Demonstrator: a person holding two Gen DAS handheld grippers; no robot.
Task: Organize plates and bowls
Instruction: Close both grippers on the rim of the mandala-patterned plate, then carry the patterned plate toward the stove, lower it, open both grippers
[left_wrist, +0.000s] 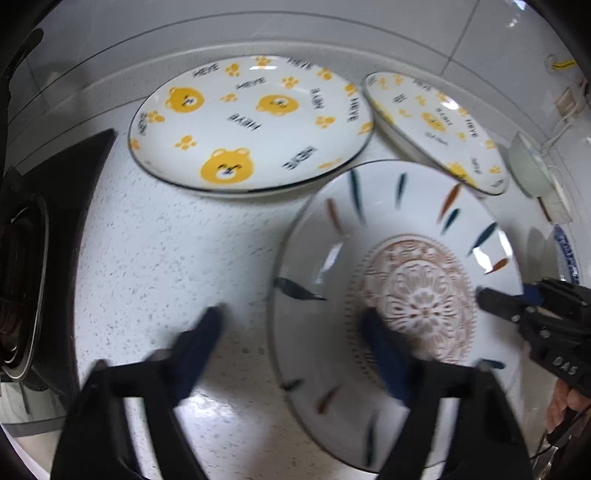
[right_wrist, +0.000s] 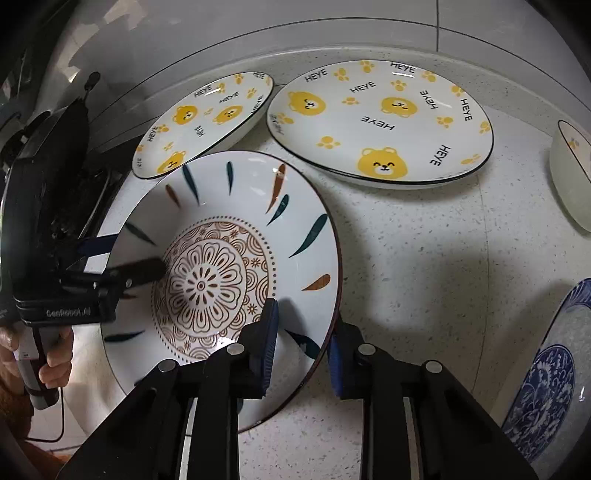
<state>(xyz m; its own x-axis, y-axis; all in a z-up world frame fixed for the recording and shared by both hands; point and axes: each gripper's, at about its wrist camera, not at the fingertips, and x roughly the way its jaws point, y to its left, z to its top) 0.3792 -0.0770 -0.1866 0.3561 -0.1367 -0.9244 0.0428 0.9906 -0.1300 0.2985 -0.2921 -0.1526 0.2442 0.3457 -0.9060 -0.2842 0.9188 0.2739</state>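
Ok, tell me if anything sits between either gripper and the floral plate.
Nothing visible does. The right gripper is clamped on the near rim of the floral plate, and the left gripper straddles its opposite rim, jaws open.

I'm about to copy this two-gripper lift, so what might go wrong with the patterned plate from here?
1. The right gripper pinches only the patterned plate's thin rim, so the plate may slip or tip.
2. The left gripper straddles the opposite rim, not visibly clamped; an uneven lift could tilt the plate.
3. One bear plate lies just behind the patterned plate, another close by; a swing could knock them.
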